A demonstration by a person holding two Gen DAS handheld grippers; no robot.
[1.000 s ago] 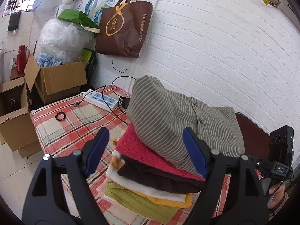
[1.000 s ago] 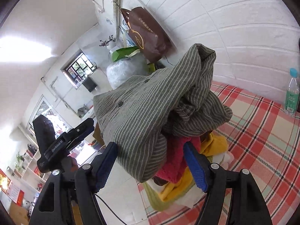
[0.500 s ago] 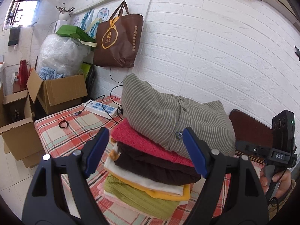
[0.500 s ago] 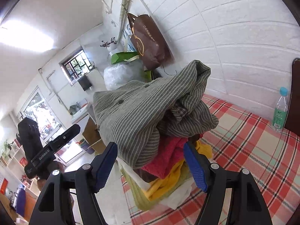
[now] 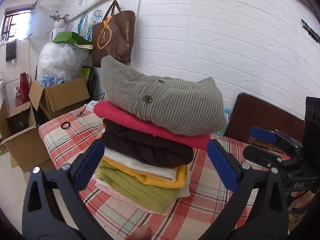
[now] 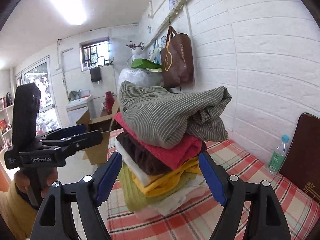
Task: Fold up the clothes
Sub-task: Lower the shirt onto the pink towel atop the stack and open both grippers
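Observation:
A folded grey-green striped shirt [image 5: 166,104] lies on top of a stack of folded clothes [image 5: 148,160] on the plaid tablecloth [image 5: 66,136]. Under it are red, dark brown, white, yellow and green layers. In the right wrist view the striped shirt [image 6: 166,116] shows a loose bunched end toward the wall, above the stack [image 6: 160,172]. My left gripper [image 5: 154,164] is open in front of the stack, holding nothing. My right gripper [image 6: 160,176] is open too, a little back from the stack. Each gripper appears in the other's view: the right one [image 5: 266,138], the left one [image 6: 70,136].
Open cardboard boxes [image 5: 58,98] and a plastic-wrapped bundle [image 5: 60,60] stand beyond the table's far end. A brown bag [image 5: 114,38] hangs on the brick wall. A power strip [image 5: 91,105] and a dark ring [image 5: 65,125] lie on the cloth. A water bottle [image 6: 278,154] stands beside a dark chair back [image 6: 302,152].
Both grippers have drawn back from the stack and dropped lower. The striped shirt stays on top, flatter and more settled than a second ago.

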